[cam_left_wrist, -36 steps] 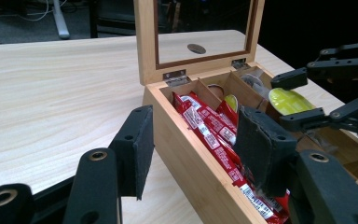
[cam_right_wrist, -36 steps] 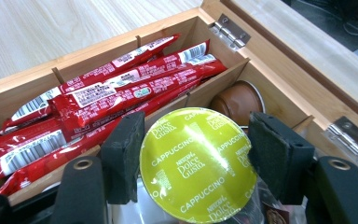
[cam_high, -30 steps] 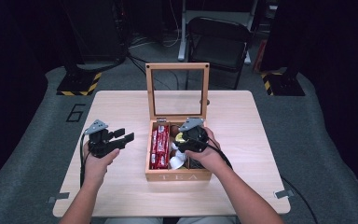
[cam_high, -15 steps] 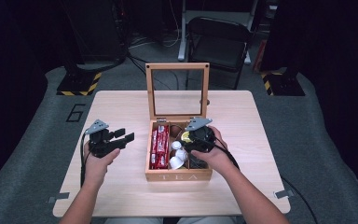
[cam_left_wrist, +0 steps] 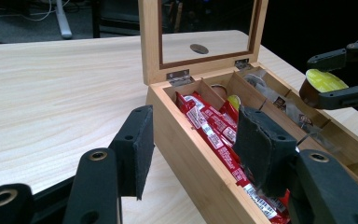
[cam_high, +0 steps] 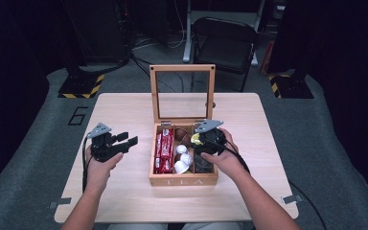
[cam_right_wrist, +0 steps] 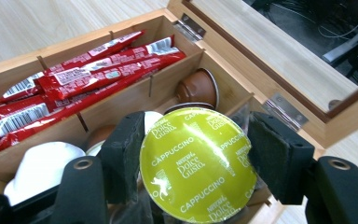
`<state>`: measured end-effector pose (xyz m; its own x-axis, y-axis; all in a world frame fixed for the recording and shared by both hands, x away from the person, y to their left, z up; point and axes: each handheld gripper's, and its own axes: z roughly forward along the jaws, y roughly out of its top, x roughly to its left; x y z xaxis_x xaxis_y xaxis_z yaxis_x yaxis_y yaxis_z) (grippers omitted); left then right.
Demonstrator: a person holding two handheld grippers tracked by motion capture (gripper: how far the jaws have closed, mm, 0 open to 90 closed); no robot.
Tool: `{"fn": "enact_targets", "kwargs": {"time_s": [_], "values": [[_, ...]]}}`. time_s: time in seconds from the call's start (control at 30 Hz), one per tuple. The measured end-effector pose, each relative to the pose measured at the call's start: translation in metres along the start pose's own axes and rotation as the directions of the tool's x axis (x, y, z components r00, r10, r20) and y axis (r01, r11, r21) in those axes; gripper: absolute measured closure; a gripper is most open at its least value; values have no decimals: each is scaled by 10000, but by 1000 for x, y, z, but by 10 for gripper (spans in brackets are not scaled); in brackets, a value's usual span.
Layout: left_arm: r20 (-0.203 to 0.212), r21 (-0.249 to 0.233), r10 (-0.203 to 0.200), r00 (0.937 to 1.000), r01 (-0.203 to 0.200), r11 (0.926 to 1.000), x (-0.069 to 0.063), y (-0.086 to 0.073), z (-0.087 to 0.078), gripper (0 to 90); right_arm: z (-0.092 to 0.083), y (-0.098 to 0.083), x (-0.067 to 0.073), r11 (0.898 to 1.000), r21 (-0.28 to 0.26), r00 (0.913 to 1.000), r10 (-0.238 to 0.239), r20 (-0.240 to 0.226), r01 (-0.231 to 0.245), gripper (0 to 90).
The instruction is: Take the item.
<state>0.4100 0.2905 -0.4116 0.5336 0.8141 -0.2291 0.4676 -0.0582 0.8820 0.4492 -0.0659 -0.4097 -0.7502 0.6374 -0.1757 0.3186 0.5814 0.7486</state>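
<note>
Looking down from overhead on the table (cam_high: 124,191), and close along each gripper's jaws, all sharing the open tea box (cam_high: 182,181) (cam_left_wrist: 186,144) (cam_right_wrist: 121,100).

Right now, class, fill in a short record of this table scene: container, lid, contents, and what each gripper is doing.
container: wooden tea box on the table
lid: glass-paned lid standing open
contents: red sachets, white capsules, brown capsule
right gripper: shut on a green-lidded cappuccino capsule above the box
left gripper: open, holding nothing, left of the box
</note>
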Motion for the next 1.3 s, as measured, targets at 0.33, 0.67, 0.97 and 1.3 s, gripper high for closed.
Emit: {"fn": "enact_targets", "kwargs": {"time_s": [0.33,0.67,0.97,1.3], "values": [[-37,4,-46,10000,46,10000,2,-1,0,468,-17,-14,-19,9992,-162,9988,372,308,-367,378],[-68,-19,-127,9999,127,9999,3,-1,-1,468,-34,-28,-40,9951,-148,9925,982,729,-974,378],[-118,-62,-156,9998,156,9999,3,-1,-2,468,-42,-42,-55,9897,-195,9843,1430,1033,-1417,378],[-130,-74,-175,9998,174,9998,4,-1,-2,468,-47,-66,-73,9769,40,9655,2107,1530,-2138,378]]}}
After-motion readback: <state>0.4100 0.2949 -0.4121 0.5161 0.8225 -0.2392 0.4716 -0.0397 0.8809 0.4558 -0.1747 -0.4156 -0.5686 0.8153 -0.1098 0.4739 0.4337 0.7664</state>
